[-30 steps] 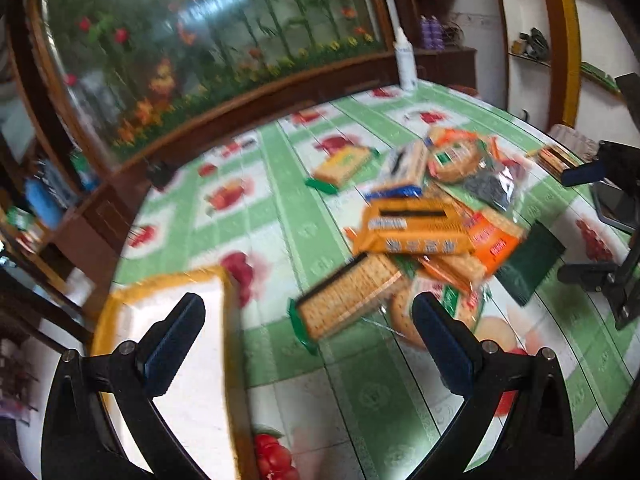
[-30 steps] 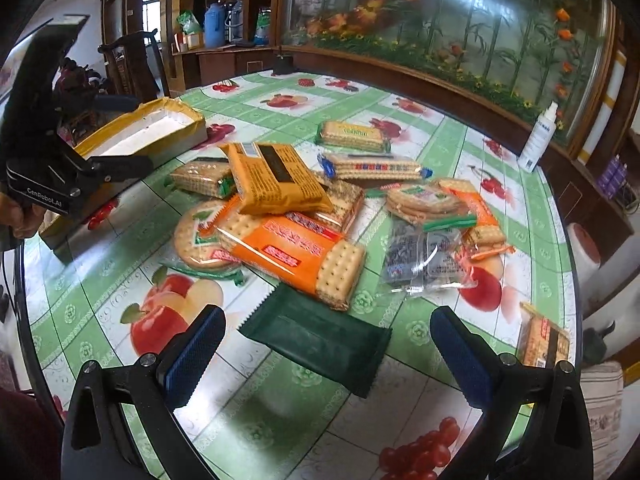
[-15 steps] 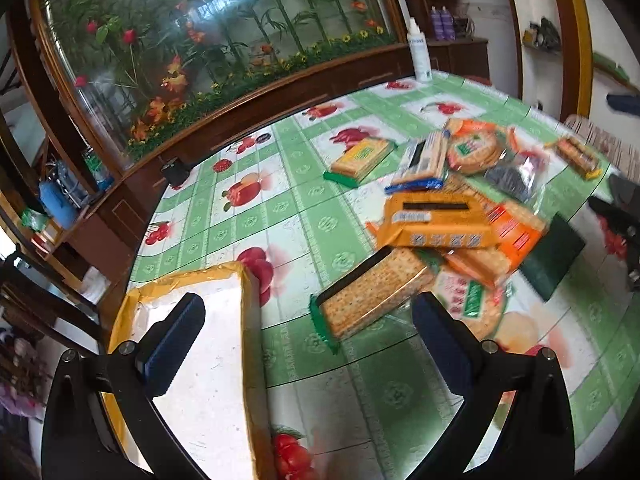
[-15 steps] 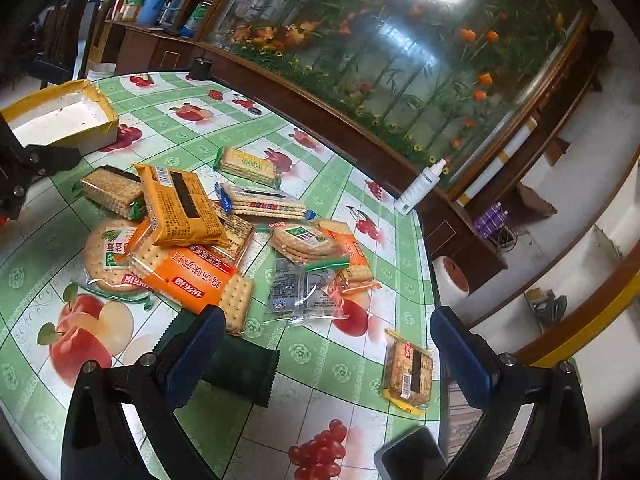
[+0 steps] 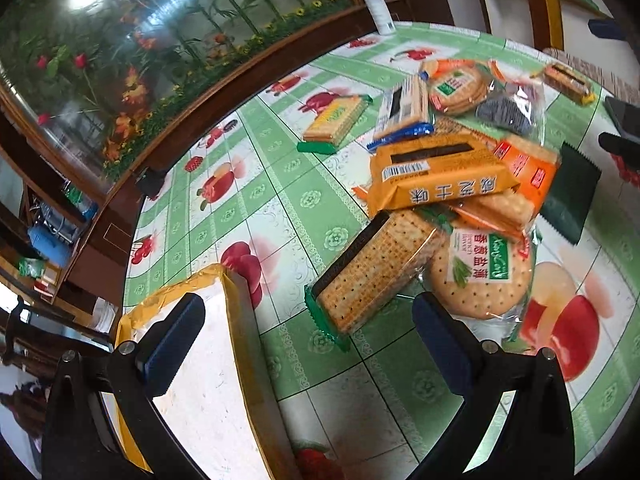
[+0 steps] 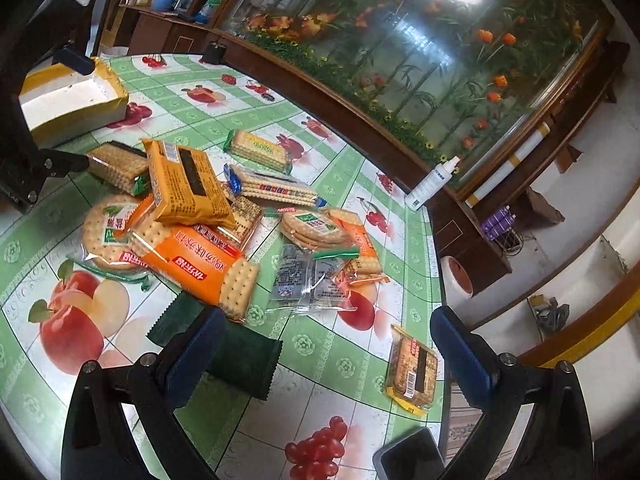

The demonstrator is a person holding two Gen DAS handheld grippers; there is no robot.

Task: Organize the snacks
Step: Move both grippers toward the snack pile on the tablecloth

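Note:
A heap of snack packs lies on the green fruit-print tablecloth (image 5: 280, 200). It includes a square cracker pack with green ends (image 5: 376, 268), an orange pack (image 5: 440, 180), a round cracker pack (image 5: 480, 276) and a dark green pouch (image 6: 240, 356). My left gripper (image 5: 308, 344) is open, low over the table, with the box's corner and the square cracker pack's near end between its fingers. A white box with a yellow rim (image 5: 236, 320) sits under its left finger. My right gripper (image 6: 326, 356) is open above the dark green pouch, holding nothing.
A small yellow-edged pack (image 6: 414, 368) lies apart near the table's right edge. A white spray bottle (image 6: 432, 184) stands at the far edge by the wooden-framed flower panel (image 6: 400, 60). A dark flat object (image 6: 408, 456) lies at the near edge. The floor drops away to the right.
My left gripper has come lower and closer to the square cracker pack and the box corner. My right gripper has drawn back and swung, so the heap now sits further left.

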